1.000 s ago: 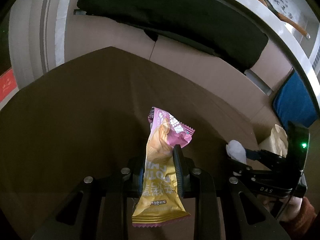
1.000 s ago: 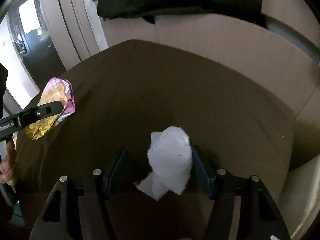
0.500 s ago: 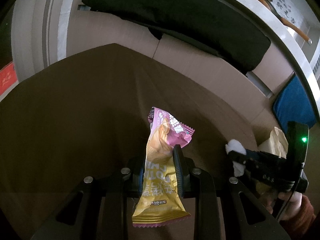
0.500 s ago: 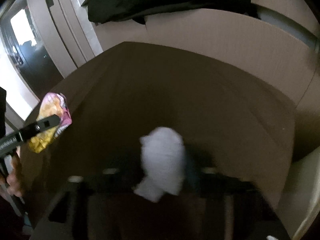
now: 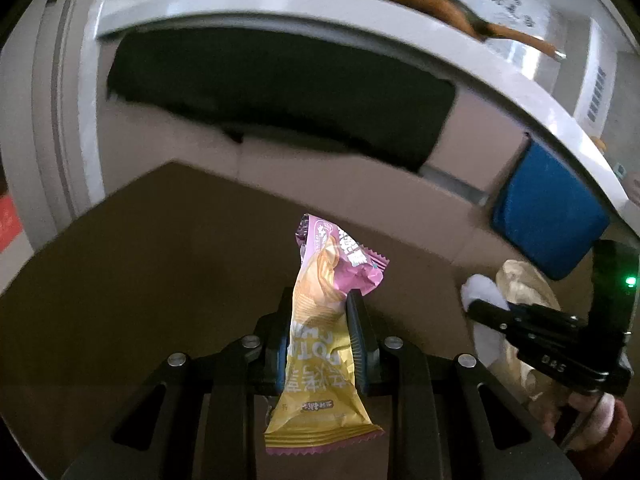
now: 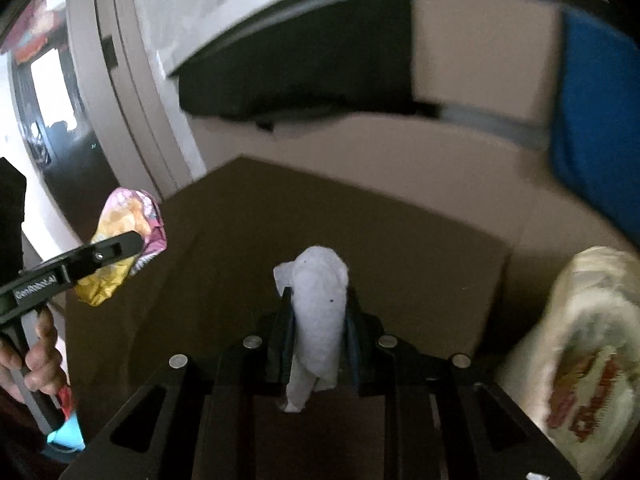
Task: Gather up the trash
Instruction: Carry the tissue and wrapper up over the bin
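Both claws are loaded — my left gripper (image 5: 320,332) pinching the snack wrapper (image 5: 324,344), my right gripper (image 6: 318,328) just clamped on the tissue wad (image 6: 318,304) — binning remains, perhaps the bag (image 6: 588,344) to its right.

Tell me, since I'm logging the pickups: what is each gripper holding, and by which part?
The left gripper pinches a yellow-and-pink snack wrapper across its middle. The right gripper clamps a crumpled white tissue around its middle, both ends sticking out.

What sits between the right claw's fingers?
A crumpled white tissue, pinched between both fingers; the right wrist view shows it clearly.
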### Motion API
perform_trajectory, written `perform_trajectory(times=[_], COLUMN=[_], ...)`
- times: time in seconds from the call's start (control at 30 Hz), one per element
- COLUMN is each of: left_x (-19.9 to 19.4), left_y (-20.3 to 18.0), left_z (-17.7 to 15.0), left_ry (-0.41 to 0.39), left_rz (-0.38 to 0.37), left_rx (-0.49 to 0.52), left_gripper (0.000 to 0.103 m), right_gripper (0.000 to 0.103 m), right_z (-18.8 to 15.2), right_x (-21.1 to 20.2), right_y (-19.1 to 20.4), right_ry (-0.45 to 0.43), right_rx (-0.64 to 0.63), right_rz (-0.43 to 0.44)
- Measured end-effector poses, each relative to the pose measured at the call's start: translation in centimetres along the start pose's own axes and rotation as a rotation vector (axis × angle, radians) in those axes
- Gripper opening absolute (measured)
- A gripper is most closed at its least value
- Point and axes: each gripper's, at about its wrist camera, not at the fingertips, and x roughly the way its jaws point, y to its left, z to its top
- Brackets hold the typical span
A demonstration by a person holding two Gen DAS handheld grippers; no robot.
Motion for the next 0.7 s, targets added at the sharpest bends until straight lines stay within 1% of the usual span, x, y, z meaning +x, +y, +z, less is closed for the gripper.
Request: perform_trajectory(times=[0.1, 0.2, 0.3, 0.43, 0.7], left_x=[-0.6, -1.3, -1.9, -2.6, -3.8], left_y=[-2.9, -6.3, -9.8, -14.8, -22.4], left_z=[0.6, 0.9, 1.0, 1.2, 1.7], left_ry=[-0.035, -0.057, -0.083, -0.115, -0.166], left_rz=[-0.006, -0.039, -0.072, -0.119, -0.202], left_rx=[0.041, 0.081, 0.133, 0.206, 0.280], left_gripper=[0.026, 0.026, 0.026, 0.026, 0.026], right_gripper=[0.020, 0.020, 0.020, 0.020, 0.020], right_z=[0.3, 0.4, 0.6, -0.3, -2.1], right_x=[-3.1, -6.3, -8.8, -12.7, -19.2], right_y=[-1.4, -2.8, -4.0, -5.9, -9.8], right_ry=[-0.063, -0.128, -0.174, -0.233, -0.326], right_rx=[0.013, 0.016, 0.020, 0.030, 0.092], right_rz=[-0.014, -0.049, -0.081, -0.137, -0.238])
